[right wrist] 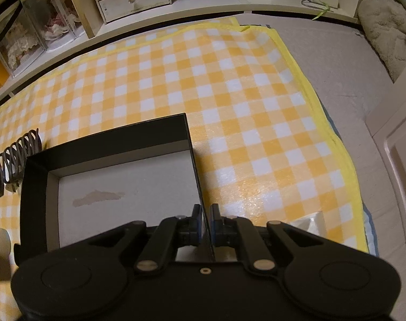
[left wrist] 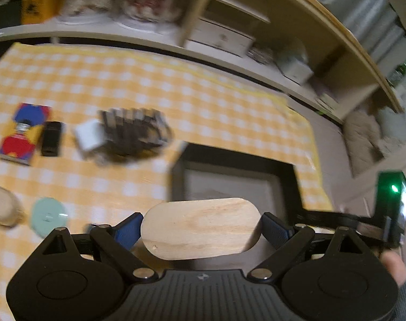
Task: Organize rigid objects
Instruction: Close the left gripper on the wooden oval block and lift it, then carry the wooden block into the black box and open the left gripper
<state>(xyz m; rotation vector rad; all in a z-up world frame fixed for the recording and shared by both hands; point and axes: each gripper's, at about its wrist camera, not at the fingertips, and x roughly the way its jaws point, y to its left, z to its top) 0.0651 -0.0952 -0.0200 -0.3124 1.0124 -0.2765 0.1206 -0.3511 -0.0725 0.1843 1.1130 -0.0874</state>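
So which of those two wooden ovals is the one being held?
The wooden oval clamped between the left tool pads, lifted. The other oval lies untouched on the checked cloth, at the picture's left edge.

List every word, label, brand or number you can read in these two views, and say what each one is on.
No text can be read in either view.
Colourful box: red, blue and yellow print, too blurred to read.
Yellow container on the shelf: a dark mark, blurred.
Clear display case: faint vertical characters, too small to read.
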